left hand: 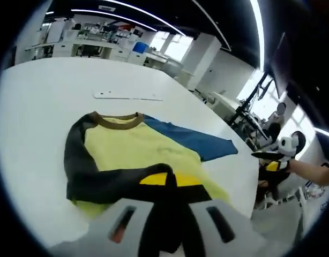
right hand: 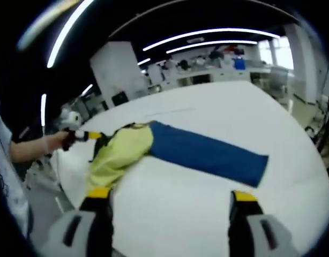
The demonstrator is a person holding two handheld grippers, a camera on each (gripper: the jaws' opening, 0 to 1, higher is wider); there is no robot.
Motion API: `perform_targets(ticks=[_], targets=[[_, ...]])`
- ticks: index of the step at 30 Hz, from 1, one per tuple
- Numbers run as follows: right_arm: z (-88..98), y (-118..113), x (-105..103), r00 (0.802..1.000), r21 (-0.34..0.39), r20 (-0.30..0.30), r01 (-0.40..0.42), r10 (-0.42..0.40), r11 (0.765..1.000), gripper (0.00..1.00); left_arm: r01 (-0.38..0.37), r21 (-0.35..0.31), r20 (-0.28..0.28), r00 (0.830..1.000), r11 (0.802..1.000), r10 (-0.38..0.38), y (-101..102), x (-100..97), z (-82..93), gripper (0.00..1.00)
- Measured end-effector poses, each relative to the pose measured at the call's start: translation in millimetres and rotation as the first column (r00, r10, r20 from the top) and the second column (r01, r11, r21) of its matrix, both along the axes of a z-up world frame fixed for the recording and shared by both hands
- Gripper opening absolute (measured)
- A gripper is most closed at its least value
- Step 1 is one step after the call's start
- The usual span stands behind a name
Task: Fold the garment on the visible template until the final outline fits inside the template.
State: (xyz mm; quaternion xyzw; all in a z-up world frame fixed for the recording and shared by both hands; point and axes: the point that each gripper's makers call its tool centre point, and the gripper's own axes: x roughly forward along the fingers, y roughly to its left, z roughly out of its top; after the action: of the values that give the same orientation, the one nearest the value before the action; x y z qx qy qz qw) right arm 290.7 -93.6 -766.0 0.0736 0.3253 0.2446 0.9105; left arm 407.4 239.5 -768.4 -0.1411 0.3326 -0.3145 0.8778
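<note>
- The yellow long-sleeved shirt with one black and one blue sleeve (left hand: 148, 150) lies on the white table (left hand: 41, 107); black sleeve folded across, narrowing its outline.
- Left gripper (left hand: 172, 214) pinches the black cuff; right gripper (right hand: 170, 206) gapes wide, empty, facing the blue sleeve (right hand: 207, 151), probably next.

garment (left hand: 143, 150) | yellow body, brown collar, one dark sleeve, one blue sleeve | lying flat on white table just ahead of left jaws, dark sleeve folding across body toward them | blue sleeve (right hand: 207, 152) stretching out straight between and beyond right jaws
</note>
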Motion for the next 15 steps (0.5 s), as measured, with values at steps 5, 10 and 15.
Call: perform_targets(ticks=[5,10,15], targets=[[-0.3,0,-1,1.0,0.004,-0.003,0.006,-0.006,1.0,0.89,0.014,0.012,-0.022,1.0,1.0,-0.013,-10,0.3,-10.8,0.0],[0.1,-4,-2,1.0,0.007,-0.003,0.018,-0.018,1.0,0.89,0.033,0.03,-0.025,0.999,0.999,-0.033,-12,-1.8,-16.2,0.0],[-0.9,-3,-3,1.0,0.01,-0.004,0.02,-0.02,1.0,0.89,0.051,0.051,-0.031,0.998,0.997,-0.05,-13,-2.3,-23.9,0.0]])
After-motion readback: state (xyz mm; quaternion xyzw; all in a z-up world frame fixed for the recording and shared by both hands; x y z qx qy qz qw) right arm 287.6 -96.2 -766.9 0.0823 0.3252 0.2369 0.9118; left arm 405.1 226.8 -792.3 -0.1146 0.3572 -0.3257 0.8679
